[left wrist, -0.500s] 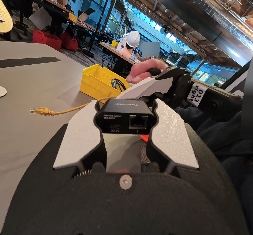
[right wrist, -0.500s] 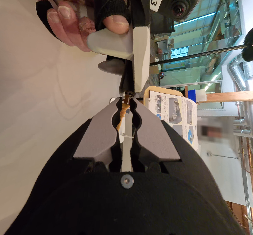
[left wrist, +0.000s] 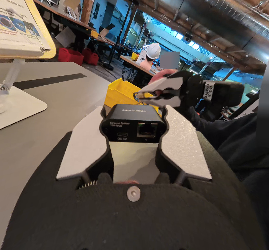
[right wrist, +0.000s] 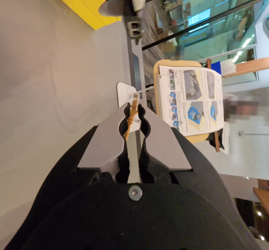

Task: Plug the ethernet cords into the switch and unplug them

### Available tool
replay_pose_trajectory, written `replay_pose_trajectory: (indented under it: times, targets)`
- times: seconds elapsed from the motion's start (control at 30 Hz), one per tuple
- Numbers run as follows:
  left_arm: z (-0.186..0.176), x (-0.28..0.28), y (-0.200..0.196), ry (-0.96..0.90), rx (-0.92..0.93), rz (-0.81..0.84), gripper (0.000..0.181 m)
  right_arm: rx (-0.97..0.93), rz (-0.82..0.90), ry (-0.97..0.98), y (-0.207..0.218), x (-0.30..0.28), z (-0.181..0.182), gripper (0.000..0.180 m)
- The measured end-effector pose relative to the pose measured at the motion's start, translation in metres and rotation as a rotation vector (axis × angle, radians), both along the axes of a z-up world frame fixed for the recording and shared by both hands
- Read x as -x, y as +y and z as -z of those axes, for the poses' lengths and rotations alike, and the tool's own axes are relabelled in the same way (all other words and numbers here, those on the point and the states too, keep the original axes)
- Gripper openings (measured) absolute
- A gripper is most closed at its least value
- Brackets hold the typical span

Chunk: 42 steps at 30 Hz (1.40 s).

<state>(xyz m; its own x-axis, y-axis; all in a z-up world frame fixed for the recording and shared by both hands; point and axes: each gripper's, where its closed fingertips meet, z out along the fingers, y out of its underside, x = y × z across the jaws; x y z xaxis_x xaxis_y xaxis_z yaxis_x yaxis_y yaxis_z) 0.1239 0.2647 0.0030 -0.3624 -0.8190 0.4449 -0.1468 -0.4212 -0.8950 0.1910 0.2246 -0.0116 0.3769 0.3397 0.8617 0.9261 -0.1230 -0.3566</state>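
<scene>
The left tongs (left wrist: 133,127) clamp the black switch (left wrist: 133,124) by its sides above the grey surface (left wrist: 43,133), which steadies it and leaves both port faces exposed. The right tongs (right wrist: 133,106) pinch the orange ethernet cord (right wrist: 133,109) just behind its clear plug, which juts past the tips, clear of the switch and likely free to aim. The left wrist view shows the single near port empty and the yellow bin (left wrist: 120,94) behind; only the right wrist view shows the two far ports (right wrist: 133,29), both empty.

Grey table (left wrist: 43,141) w/ yellow bin (left wrist: 120,95)
</scene>
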Motion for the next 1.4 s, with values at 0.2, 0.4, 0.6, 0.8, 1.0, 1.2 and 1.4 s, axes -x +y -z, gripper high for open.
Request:
replay_pose_trajectory:
  times: [0.2,0.4,0.6,0.8,1.0,1.2,1.4]
  targets:
    - [0.009,-0.001,0.003,0.022,0.059,0.018,0.073,-0.139,0.150,0.131,-0.051,-0.052,-0.066,0.010]
    - [0.009,-0.001,0.003,0.035,0.044,0.024,0.073,-0.260,0.449,0.167,-0.136,-0.138,-0.108,0.010]
    - [0.012,-0.004,-0.007,0.047,0.030,0.048,0.073,-0.231,0.680,0.142,-0.194,-0.189,-0.074,0.010]
    - [0.016,-0.005,-0.011,0.054,0.045,0.068,0.073,-0.131,0.771,0.189,-0.203,-0.212,0.007,0.011]
    - [0.019,-0.005,-0.011,0.064,0.045,0.074,0.073,-0.116,0.786,0.464,-0.195,-0.223,0.067,0.010]
    - [0.026,-0.007,-0.013,0.081,0.052,0.085,0.073,0.031,0.840,0.662,-0.193,-0.228,0.121,0.013]
    - [0.030,-0.009,-0.017,0.097,0.049,0.102,0.073,0.072,0.833,0.714,-0.197,-0.223,0.115,0.033]
